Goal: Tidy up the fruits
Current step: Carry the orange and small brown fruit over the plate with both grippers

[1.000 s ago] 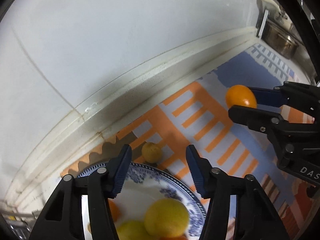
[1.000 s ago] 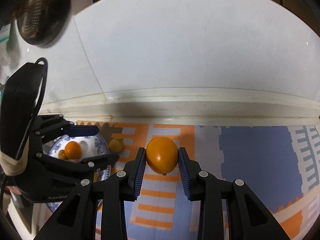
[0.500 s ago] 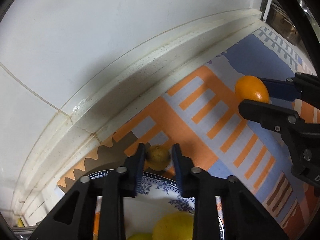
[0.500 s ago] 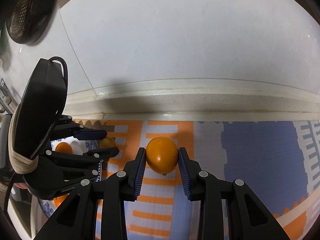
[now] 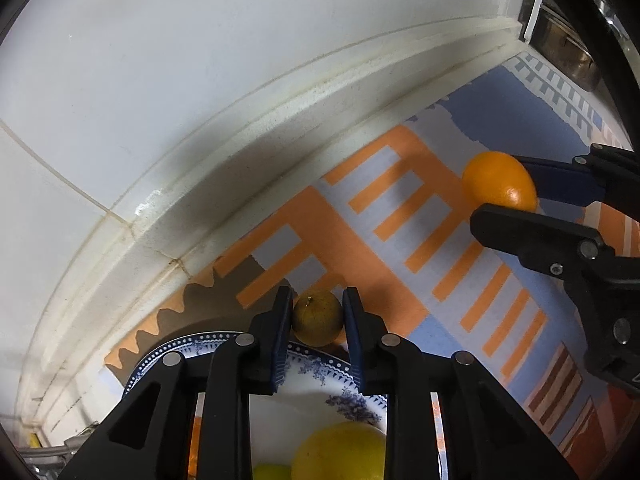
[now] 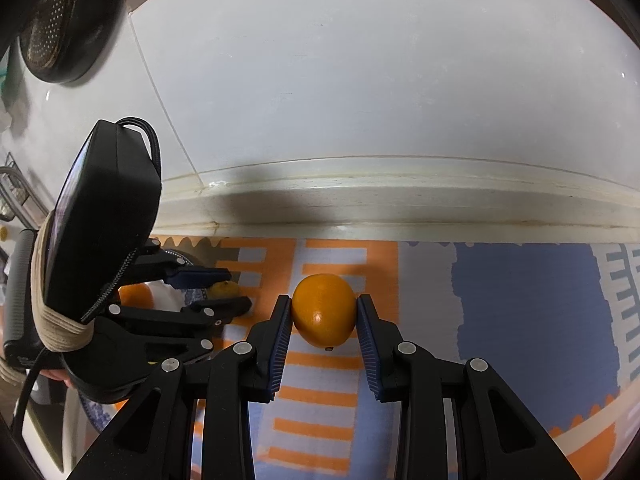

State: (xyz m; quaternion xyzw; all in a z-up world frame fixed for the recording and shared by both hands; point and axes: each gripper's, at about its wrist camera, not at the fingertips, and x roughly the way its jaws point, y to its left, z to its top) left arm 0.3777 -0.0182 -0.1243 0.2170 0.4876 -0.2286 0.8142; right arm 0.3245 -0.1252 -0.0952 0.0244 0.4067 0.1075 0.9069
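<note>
On mat [image 5: 384,280] — each gripper clamps one fruit: left [image 5: 317,314] lime [image 5: 317,317], right [image 6: 323,312] orange [image 6: 323,311].

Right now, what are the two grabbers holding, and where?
Left gripper squeezes the small greenish fruit by its sides; right gripper squeezes the orange by its sides.

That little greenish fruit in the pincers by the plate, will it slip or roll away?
The greenish fruit looks round, so it would probably roll if freed. The left gripper pinches it mid-body with ribbed pads, so slipping seems unlikely. It looks firm and light.
</note>
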